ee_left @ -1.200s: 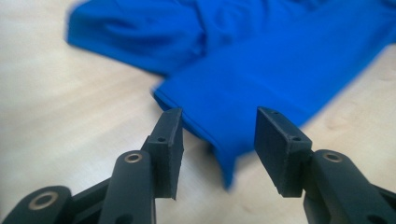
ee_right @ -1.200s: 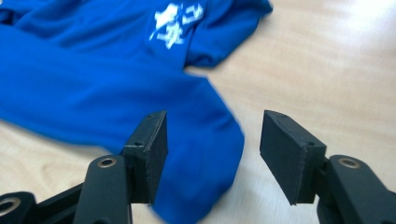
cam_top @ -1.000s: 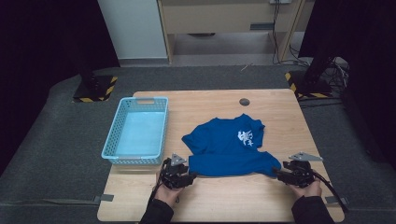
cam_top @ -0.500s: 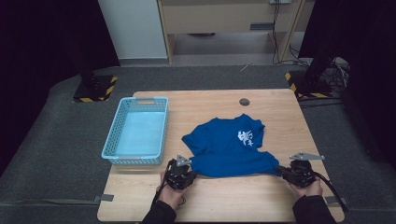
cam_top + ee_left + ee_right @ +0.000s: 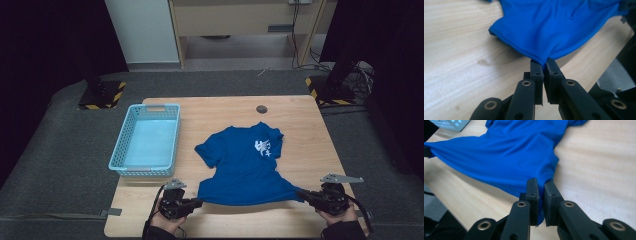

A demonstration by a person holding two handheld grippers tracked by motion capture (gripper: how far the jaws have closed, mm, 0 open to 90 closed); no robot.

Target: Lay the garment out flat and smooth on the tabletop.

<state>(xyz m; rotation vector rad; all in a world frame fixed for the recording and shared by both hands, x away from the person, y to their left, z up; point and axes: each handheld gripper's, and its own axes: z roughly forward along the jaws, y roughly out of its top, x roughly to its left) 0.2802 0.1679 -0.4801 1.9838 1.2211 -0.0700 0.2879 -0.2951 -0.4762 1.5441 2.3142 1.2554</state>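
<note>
The blue cloth T-shirt with a white print on its chest (image 5: 245, 162) lies on the light wooden table (image 5: 300, 120). Its bottom edge is at the side where the person sits. That edge is pulled out straight between the two sets of jaws, and the two bottom corners are lifted a little off the wood. The rest of the shirt lies flat, farther away from the jaws, with its sleeves and neck at the far end.

The left gripper (image 5: 199, 202) has one bottom corner of the shirt. In the left gripper view, the jaws are pressed tight on a small fold of the blue hem (image 5: 543, 62). The cloth spreads out wide just past the tips.

The right gripper (image 5: 302, 194) has the other bottom corner. In the right gripper view, the jaws are pinched on the blue cloth (image 5: 539, 185), and a bit of it hangs down between them. Both sets of jaws have just been closing, with the shirt between them.

A light blue plastic basket with little holes in its sides (image 5: 120, 150) sits beyond the left jaws, a bit off to their left. It lies near the shirt but does not touch it. A small dark round spot (image 5: 261, 108) is at the far edge of the table, well past the shirt.
</note>
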